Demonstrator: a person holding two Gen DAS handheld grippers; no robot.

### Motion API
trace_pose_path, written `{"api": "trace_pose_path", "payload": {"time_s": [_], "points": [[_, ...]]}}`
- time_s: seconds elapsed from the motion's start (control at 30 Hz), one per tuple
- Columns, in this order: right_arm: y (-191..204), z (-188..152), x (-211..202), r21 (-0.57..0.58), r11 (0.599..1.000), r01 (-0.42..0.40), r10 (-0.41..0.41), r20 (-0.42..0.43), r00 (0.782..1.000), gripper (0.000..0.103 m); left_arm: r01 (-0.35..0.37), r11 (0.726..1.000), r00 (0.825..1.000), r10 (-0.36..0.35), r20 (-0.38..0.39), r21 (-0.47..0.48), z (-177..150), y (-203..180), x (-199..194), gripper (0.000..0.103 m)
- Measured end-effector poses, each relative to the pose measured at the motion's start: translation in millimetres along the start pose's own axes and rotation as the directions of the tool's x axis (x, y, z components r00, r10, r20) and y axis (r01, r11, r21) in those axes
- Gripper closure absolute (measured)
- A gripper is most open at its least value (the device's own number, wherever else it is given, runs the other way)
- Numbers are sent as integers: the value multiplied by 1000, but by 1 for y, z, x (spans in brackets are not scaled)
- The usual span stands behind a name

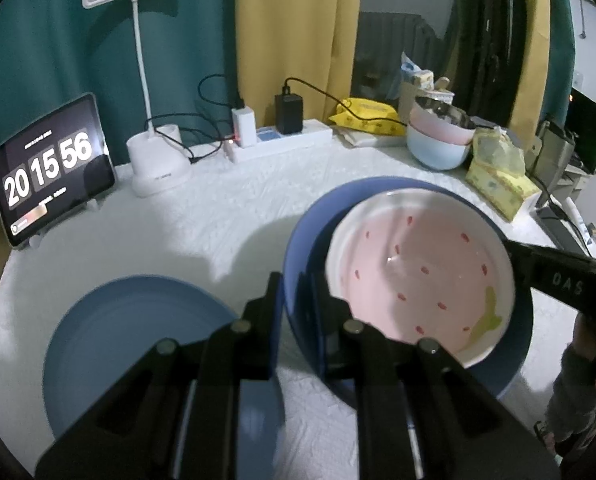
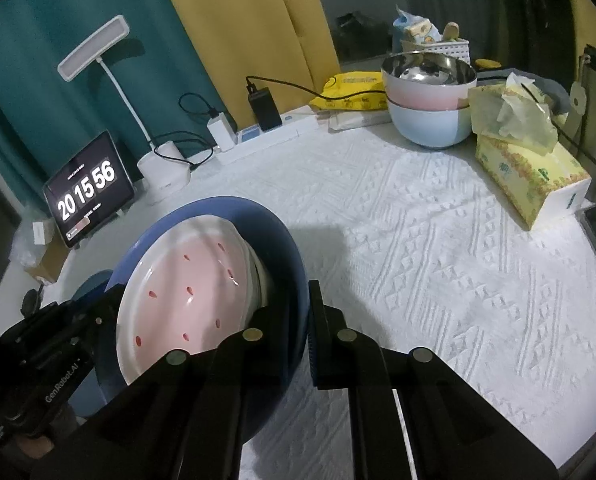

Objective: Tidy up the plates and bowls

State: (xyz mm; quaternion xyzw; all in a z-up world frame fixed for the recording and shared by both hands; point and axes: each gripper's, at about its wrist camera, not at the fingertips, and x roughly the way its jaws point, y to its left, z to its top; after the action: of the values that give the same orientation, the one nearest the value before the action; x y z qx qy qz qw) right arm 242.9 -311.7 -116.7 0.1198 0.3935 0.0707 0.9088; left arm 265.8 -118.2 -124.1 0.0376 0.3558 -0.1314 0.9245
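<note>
A dark blue plate (image 1: 302, 248) carries a pink strawberry-pattern plate (image 1: 418, 276) and is held above the white tablecloth. My left gripper (image 1: 298, 300) is shut on the blue plate's near rim. My right gripper (image 2: 294, 320) is shut on the opposite rim of the same blue plate (image 2: 282, 240), with the pink plate (image 2: 186, 280) to its left. A second, lighter blue plate (image 1: 138, 340) lies flat on the cloth at the lower left. Stacked bowls (image 2: 430, 100), steel in pink on pale blue, stand at the back right.
A tablet clock (image 1: 50, 168), a white desk lamp (image 1: 154, 160) and a power strip with chargers (image 1: 274, 136) line the back edge. A tissue box (image 2: 530, 168), a yellow packet (image 2: 350, 84) and a basket of clutter (image 2: 430, 40) sit at the back right.
</note>
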Motion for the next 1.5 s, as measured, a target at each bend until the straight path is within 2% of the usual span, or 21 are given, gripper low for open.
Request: {"api": "trace_pose_path", "payload": {"time_s": [0.6, 1.03, 1.5], "points": [[26, 12, -27, -36, 999, -8, 10, 61, 998, 93, -13, 1000, 997, 13, 74, -7, 9, 13, -33, 90], [59, 20, -31, -78, 997, -22, 28, 78, 997, 93, -30, 999, 993, 35, 110, -44, 12, 42, -52, 90], [101, 21, -18, -112, 992, -53, 60, 56, 997, 93, -45, 994, 992, 56, 116, -98, 5, 88, -64, 90]]}}
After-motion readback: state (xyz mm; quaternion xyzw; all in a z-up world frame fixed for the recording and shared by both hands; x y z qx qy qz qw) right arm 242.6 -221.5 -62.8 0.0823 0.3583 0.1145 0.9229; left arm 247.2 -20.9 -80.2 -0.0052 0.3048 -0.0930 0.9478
